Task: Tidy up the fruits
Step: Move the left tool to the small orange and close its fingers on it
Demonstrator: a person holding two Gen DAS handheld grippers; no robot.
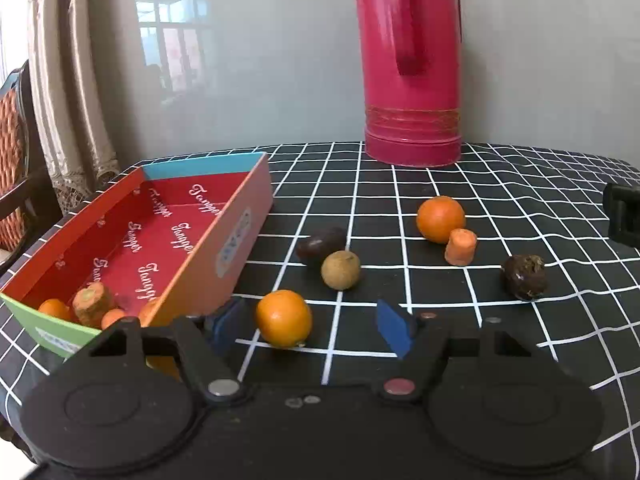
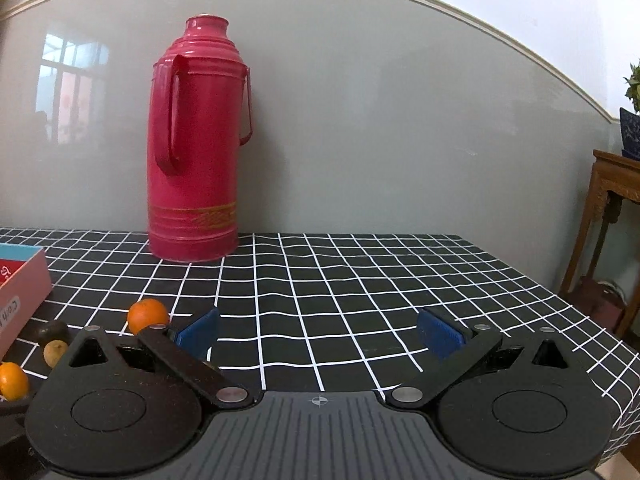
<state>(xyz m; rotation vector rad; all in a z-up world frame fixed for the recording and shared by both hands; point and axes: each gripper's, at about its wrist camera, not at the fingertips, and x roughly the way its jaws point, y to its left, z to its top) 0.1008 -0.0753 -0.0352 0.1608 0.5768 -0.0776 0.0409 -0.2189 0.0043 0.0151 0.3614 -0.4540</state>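
Observation:
A red open box (image 1: 160,232) lies at the left of the checked table and holds a carrot piece (image 1: 93,303) and small oranges. My left gripper (image 1: 310,326) is open, with a small orange (image 1: 283,318) between its blue pads, nearer the left one. Beyond lie a tan round fruit (image 1: 341,270), a dark fruit (image 1: 320,244), another orange (image 1: 440,219), a carrot stub (image 1: 461,246) and a dark rough fruit (image 1: 524,277). My right gripper (image 2: 320,330) is open and empty over bare cloth. The right wrist view shows two oranges (image 2: 147,315) at its left.
A tall pink thermos (image 1: 412,64) stands at the back of the table by the wall; it also shows in the right wrist view (image 2: 192,152). A curtain and chair (image 1: 16,152) are at the left. A wooden stand (image 2: 616,216) is beyond the table's right edge.

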